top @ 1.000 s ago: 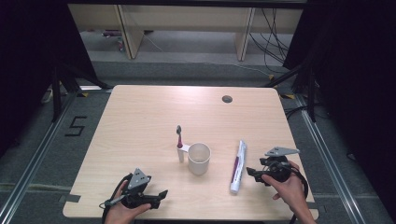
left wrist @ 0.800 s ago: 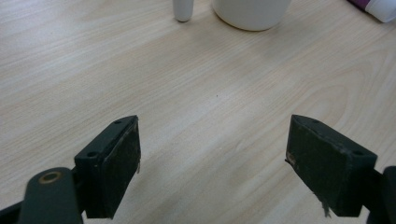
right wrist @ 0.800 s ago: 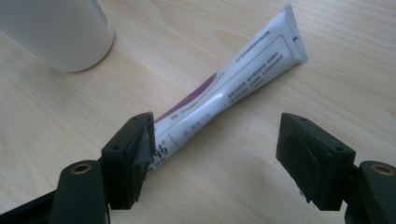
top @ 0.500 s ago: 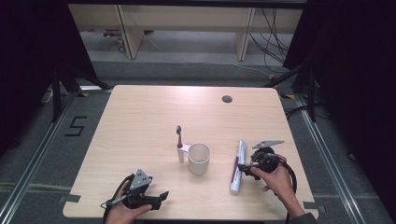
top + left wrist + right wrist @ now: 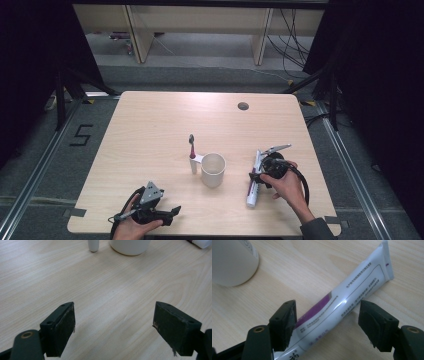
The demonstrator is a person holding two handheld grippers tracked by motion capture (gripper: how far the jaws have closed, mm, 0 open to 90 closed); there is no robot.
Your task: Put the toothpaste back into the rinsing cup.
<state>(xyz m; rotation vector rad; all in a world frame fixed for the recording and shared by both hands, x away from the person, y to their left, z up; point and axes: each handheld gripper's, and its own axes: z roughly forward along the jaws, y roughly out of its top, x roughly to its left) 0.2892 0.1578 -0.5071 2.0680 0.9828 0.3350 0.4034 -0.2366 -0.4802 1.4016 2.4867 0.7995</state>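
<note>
We bring our right gripper point(image 5: 256, 176) down over the toothpaste tube point(image 5: 344, 305), which lies flat on the table point(image 5: 150, 130) to the right of the white cup point(image 5: 213, 170). Its jaws straddle the tube's middle without pressing it yet; they have just been closing a little, so we judge the grab to be the step in hand. Coming across the tube's width makes sense, as its narrow side fits between the pads.

Our left gripper point(image 5: 167, 215) rests near the front edge at the left, jaws spread wide over bare wood, holding nothing and out of the way.

The toothbrush point(image 5: 192, 152) lies just left of the cup. The tube sits well inside the right edge, with open table behind it, so lifting it looks free; the cup close by is the only thing to steer around.
</note>
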